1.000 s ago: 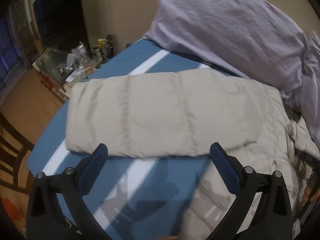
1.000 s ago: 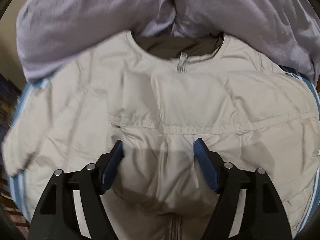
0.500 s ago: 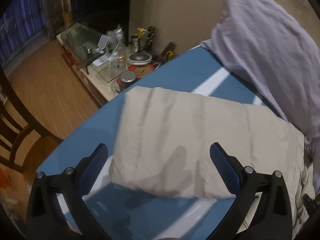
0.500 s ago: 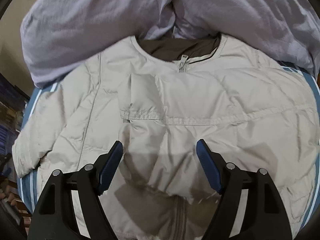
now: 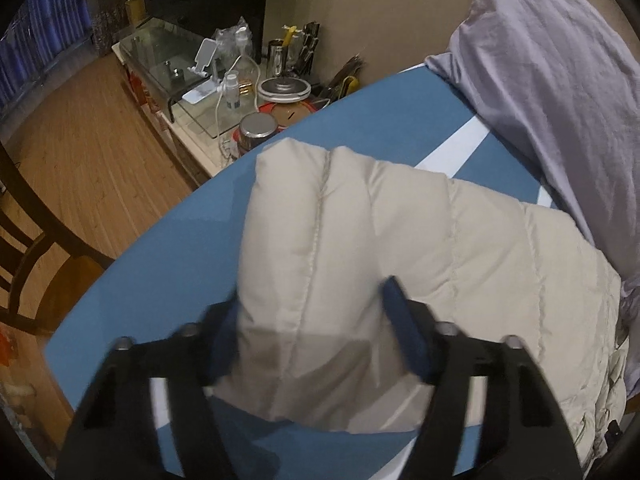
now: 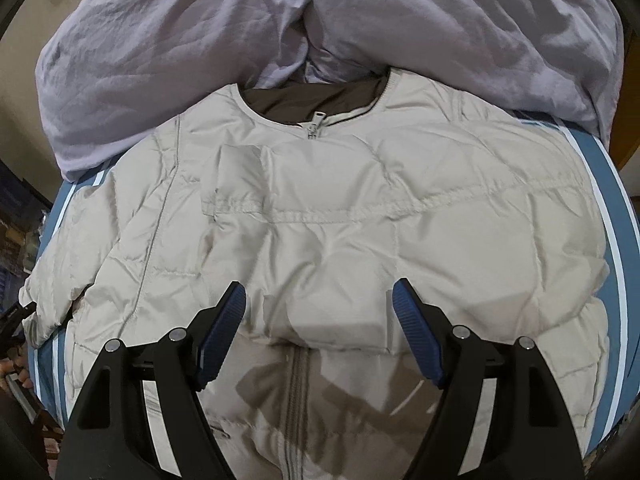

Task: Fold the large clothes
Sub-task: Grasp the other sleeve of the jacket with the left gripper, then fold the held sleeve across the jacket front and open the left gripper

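Observation:
A beige puffer jacket (image 6: 360,216) lies face up on the blue striped bed sheet (image 6: 616,264), zip closed, collar towards the far side. One sleeve is folded across its chest. In the left wrist view the other sleeve (image 5: 360,248) stretches out over the sheet (image 5: 168,248). My left gripper (image 5: 312,332) straddles the sleeve's end, its jaws closing, and the puffy fabric bulges between the blue pads (image 5: 404,332) that press on it. My right gripper (image 6: 320,320) hovers open above the jacket's middle near the zip, holding nothing.
A lilac duvet (image 6: 200,48) is heaped along the far side, against the collar. Beside the bed stands a low cluttered table (image 5: 224,92) with bottles, jars and a glass stand. A dark wooden chair (image 5: 24,232) stands on the wooden floor at left.
My left gripper slid along the sleeve to its end, dropped onto it and narrowed from wide open around the fabric. The right gripper rose slightly above the jacket and stayed open.

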Demonstrator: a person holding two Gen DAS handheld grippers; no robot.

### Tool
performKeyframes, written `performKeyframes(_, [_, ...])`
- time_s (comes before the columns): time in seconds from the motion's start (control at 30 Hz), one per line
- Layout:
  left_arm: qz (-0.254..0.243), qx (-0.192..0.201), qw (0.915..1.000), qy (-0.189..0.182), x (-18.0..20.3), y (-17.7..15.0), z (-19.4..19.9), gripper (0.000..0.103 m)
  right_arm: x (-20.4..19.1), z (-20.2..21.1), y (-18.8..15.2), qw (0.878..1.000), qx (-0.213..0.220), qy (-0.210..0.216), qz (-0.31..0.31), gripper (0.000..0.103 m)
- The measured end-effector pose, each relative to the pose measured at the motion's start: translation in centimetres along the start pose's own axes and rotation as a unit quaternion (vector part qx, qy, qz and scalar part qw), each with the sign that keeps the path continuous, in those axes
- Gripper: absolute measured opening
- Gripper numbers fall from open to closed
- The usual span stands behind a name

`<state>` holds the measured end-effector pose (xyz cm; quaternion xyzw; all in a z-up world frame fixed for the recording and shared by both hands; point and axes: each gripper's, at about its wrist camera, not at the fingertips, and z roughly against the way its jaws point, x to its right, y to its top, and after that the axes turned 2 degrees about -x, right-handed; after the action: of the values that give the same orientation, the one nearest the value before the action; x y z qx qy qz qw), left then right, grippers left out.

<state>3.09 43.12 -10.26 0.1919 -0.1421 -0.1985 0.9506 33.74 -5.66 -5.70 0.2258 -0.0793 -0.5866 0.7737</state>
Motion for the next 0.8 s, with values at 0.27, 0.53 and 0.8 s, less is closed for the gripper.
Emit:
performKeyframes(0.27, [-0.022,0.012,0.9997,-0.003,1.3,-0.1,0.8,0.017,1.0,0.4,-0.9,1.000,-0.001,0.007,-0.008,0.077])
performKeyframes(0.53, [-0.064,0.061,0.9960,-0.007,5.4,0.6,4.9,0.014,2.3,1.3,-1.5,1.000,0.007,0.012,-0.012,0.077])
performKeyframes(0.8, [-0.135,0.116,0.9806,-0.083,13.9,0.6,11.2,0.014,4.6,2.2,-1.7,0.999,0.018,0.019,-0.031,0.077])
